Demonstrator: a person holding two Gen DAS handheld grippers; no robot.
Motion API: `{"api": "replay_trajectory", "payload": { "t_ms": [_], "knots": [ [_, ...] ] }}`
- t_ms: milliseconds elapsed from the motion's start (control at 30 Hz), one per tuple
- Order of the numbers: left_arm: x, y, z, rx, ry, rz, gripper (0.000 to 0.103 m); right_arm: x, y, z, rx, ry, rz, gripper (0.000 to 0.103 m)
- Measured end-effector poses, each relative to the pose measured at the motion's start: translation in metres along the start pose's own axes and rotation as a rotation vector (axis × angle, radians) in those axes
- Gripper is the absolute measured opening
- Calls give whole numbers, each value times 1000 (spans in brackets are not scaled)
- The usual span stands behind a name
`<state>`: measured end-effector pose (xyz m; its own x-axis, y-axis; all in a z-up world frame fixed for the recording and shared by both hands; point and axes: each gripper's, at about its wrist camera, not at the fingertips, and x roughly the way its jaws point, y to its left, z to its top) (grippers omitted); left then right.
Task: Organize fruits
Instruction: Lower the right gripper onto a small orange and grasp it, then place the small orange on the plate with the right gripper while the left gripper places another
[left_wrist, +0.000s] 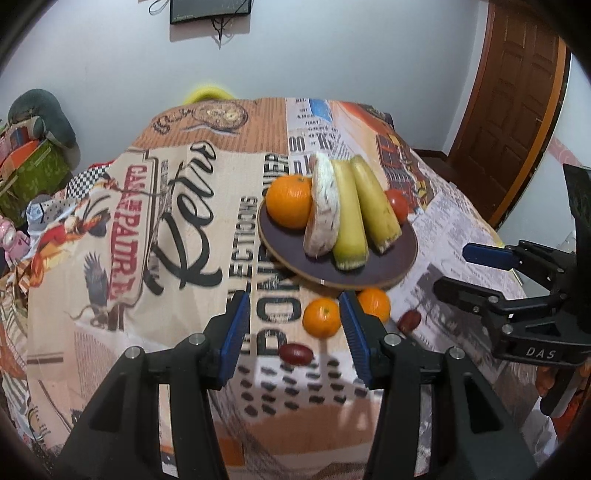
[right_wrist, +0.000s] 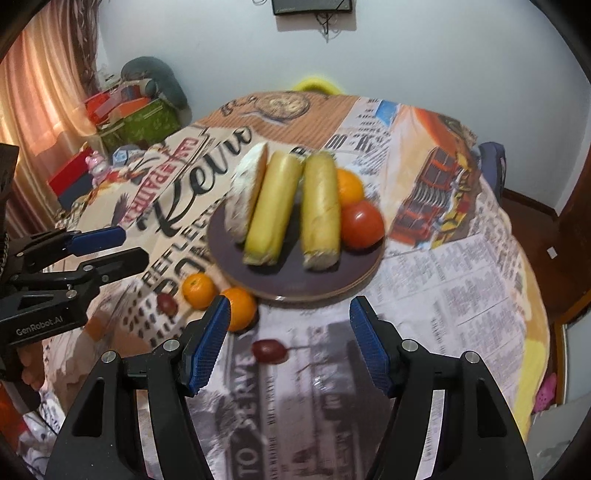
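1. The left gripper (left_wrist: 295, 332) is spread and holds nothing, above the bench (left_wrist: 192, 332).
2. The right gripper (right_wrist: 290, 345) is also spread, empty.
3. The plate (left_wrist: 295, 254) carries a big orange (left_wrist: 289, 201), two bananas (left_wrist: 349, 218), a tomato (right_wrist: 362, 224) and a pale speckled fruit (left_wrist: 323, 210).
4. Two small oranges (left_wrist: 321, 317) and two grapes (left_wrist: 295, 353) lie on the cloth near the plate's front rim.

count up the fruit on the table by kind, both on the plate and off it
Oranges: 3, one on the plate, two on the cloth
Bananas: 2
White-speckled wedge: 1
Tomato: 1
Small dark red fruits: 2
Total: 9
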<state>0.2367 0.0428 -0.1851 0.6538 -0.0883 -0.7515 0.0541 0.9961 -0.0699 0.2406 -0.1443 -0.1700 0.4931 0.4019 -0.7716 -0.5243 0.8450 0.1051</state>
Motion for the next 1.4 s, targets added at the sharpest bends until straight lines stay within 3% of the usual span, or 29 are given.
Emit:
{"api": "replay_trajectory", "payload": {
  "t_ms": [467,667,767,1000,1300,1400],
  "knots": [
    [15,18,-29,-26,53,-23,47,40,27,-6,-1,73,67,62],
    [23,17,-31,-5,66,-30,47,57,29,-6,9,112,107,49],
    [28,15,-29,1,71,-41,47,59,28,-8,6,121,122,35],
    [46,3,-22,10,110,-81,47,46,16,-12,22,89,128,33],
    [65,-21,-14,56,131,-102,47,25,-12,-10,70,29,76,33],
    [70,-21,-12,50,135,-101,37,21,-20,-10,92,16,64,33]
  ]
}}
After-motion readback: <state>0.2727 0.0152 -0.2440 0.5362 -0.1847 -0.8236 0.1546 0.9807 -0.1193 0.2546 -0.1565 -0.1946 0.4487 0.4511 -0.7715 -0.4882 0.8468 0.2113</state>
